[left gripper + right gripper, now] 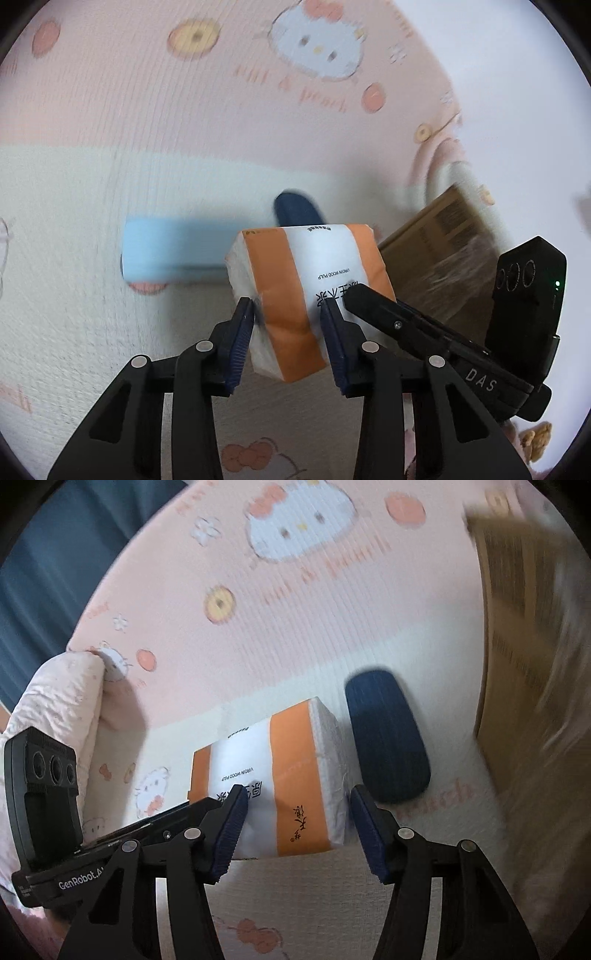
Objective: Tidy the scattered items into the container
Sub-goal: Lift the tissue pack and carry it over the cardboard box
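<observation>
My left gripper (290, 308) is shut on an orange-and-white tissue pack (306, 291) and holds it tilted above the bed sheet. The pack also shows in the right wrist view (273, 775), between the fingers of my right gripper (297, 797), which is open around it; whether its pads touch the pack I cannot tell. A dark blue oval case (386, 734) lies just right of the pack; its end shows behind the pack in the left wrist view (295, 210). The cardboard box (439, 254) stands to the right and also fills the right edge of the right wrist view (524, 646).
A light blue flat item (173, 247) lies left of the pack on the sheet. The pink and white cartoon-cat sheet (295, 609) covers the surface. A white quilted pillow (55, 709) lies at the left. The other gripper's body (443, 332) crosses the lower right.
</observation>
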A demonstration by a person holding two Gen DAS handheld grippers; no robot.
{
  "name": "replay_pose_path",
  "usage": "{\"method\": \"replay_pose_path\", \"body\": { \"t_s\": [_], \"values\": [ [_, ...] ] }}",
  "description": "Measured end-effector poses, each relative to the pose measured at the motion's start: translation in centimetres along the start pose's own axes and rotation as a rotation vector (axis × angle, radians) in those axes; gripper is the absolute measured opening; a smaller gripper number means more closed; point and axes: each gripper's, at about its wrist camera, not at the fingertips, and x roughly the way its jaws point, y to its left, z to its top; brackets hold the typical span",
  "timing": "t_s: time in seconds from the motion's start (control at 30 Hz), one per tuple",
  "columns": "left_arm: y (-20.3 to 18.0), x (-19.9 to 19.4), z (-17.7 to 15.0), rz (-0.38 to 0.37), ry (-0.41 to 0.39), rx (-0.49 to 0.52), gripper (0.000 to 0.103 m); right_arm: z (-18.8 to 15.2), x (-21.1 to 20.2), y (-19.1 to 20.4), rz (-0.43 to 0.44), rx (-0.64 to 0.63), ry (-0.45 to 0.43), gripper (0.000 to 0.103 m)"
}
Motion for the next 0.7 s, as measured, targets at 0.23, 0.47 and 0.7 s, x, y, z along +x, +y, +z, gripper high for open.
{"method": "replay_pose_path", "body": {
  "t_s": [0.23, 0.47, 0.7],
  "values": [
    [-4.0, -3.9, 1.7, -0.062, -0.084, 0.064, 0.041, 1.8, -6.1, 1.9, -0.042, -0.056, -0.113, 0.056],
    [-8.6, -4.6, 2.9, -0.130, -0.120, 0.146, 0.041, 3.1, -11.0, 1.3, -0.104, -0.047, -0.198, 0.056],
    [-12.6, -2.7, 2.9, -0.172, -0.102, 0.217, 0.041, 2.8, -13.9, -1.5, -0.141, 0.009, -0.219, 0.056]
  ]
}}
